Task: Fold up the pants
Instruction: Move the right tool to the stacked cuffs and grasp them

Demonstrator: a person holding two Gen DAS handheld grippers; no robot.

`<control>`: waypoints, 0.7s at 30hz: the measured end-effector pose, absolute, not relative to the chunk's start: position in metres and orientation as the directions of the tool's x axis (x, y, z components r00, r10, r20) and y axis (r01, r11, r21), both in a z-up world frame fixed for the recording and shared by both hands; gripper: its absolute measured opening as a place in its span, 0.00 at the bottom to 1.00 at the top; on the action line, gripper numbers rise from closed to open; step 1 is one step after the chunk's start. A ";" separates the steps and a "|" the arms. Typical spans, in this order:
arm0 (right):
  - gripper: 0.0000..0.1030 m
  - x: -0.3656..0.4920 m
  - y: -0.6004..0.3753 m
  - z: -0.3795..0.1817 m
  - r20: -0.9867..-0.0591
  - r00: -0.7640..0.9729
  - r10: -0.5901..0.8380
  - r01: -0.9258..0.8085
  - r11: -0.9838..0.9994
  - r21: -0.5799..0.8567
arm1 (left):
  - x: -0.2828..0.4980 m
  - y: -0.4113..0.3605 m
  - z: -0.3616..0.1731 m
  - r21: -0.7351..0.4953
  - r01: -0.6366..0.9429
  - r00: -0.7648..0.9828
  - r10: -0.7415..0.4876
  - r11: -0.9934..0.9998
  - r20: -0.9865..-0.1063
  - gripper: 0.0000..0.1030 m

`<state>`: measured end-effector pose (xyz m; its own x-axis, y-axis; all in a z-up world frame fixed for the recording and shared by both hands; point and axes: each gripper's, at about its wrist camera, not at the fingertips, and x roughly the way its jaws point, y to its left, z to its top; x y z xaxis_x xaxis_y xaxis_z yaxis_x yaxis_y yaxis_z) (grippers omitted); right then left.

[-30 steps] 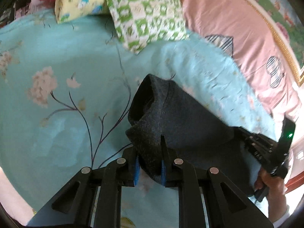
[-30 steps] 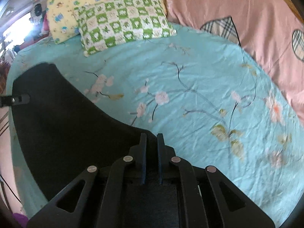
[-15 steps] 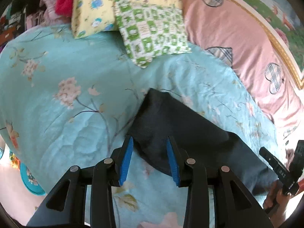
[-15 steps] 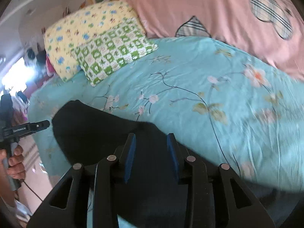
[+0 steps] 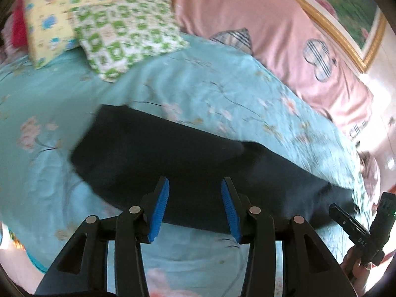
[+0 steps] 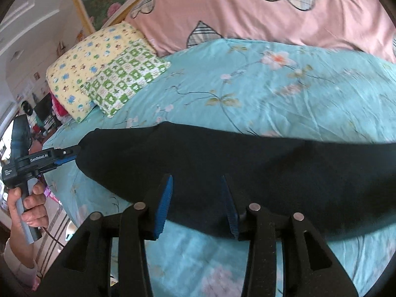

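So the dark pants [image 5: 188, 163] lie flat as a long band across the middle of both frames, on the turquoise floral bedspread [image 5: 198, 94]. The left gripper [image 5: 195, 210] and right gripper [image 6: 196, 205] have both just been opening; the blue pads stand apart and nothing is clamped, the cloth just lying past the tips. Looks like a fold was just laid down. To do the next one well, each gripper probably wants an end of the band, pinching both layers right at the edge and lifting evenly so it doesn't skew. Count: one pair of pants, two grippers, two patterned pillows [image 6: 99, 74] upper left, one pink quilt [image 6: 272, 12] along the top.
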<state>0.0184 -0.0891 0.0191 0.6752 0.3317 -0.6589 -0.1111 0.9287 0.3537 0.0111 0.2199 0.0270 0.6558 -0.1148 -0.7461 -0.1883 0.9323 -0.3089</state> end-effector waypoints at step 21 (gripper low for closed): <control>0.47 -0.066 -0.199 0.013 -0.647 0.752 0.124 0.211 0.885 0.416 | 0.070 0.063 0.027 -0.258 0.170 0.565 -0.309 0.951 -0.765 0.53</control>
<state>-0.0661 -0.1989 0.0131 0.7522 0.1242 -0.6471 0.2113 0.8847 0.4155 0.0701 0.0627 0.0273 0.5650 -0.3089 -0.7651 0.1699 0.9510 -0.2585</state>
